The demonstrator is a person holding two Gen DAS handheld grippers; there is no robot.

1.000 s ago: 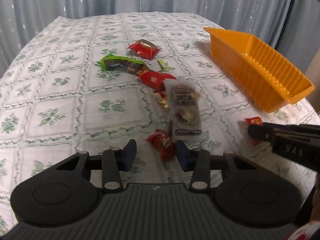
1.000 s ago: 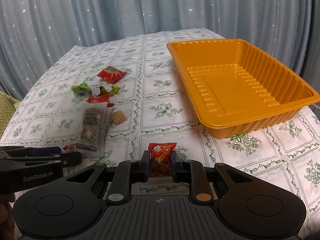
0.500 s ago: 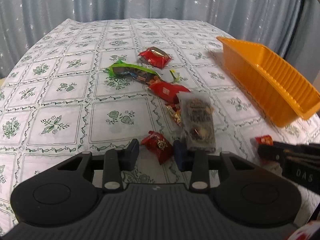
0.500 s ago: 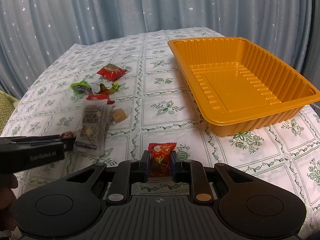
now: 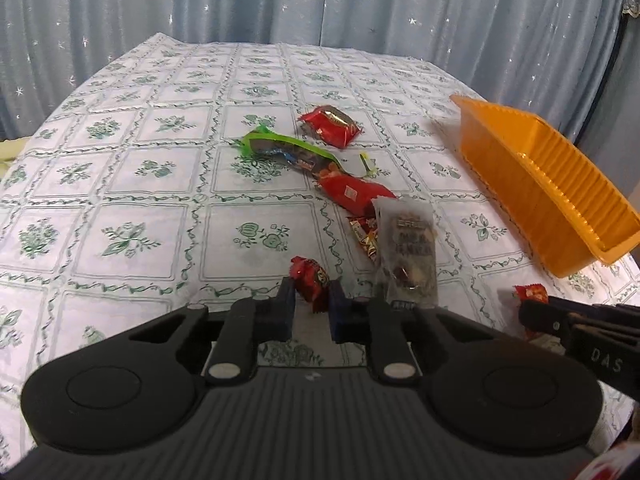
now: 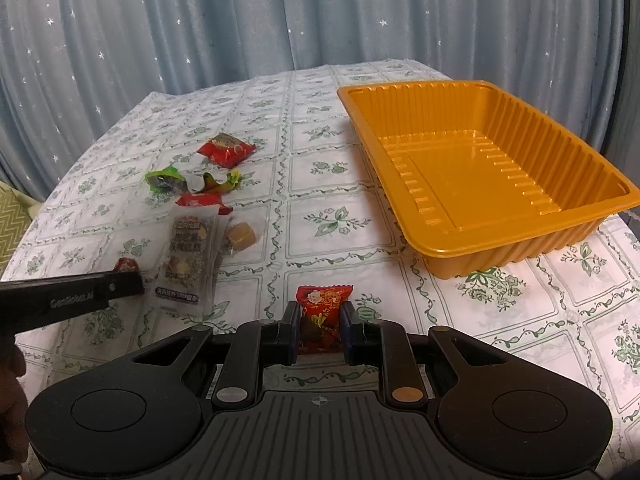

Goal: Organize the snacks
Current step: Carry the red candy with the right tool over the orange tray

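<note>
- Right gripper [image 6: 319, 330] is pinching a red candy [image 6: 322, 312] between its fingers, the wrapper sticking up past the tips, low over the table [image 6: 520, 320].
- Left gripper [image 5: 311, 312] has its fingers drawn in on either side of a small red sweet [image 5: 310, 282]; it looks clamped, though real contact is hard to confirm from here.
- The orange tray [image 6: 500, 236] sits ahead and to the right of the right gripper, nothing inside it.
- So this is the pick-up step, both sides loaded or nearly so, with no snack delivered yet.
- Next, by the look of it: lift, carry forward-right over the tray's near rim, then release.
- Ahead of the left gripper lie a clear nut-bar packet [image 5: 408, 256], a red packet [image 5: 352, 194] and a green wrapper [image 5: 288, 152], waiting their turn.
</note>
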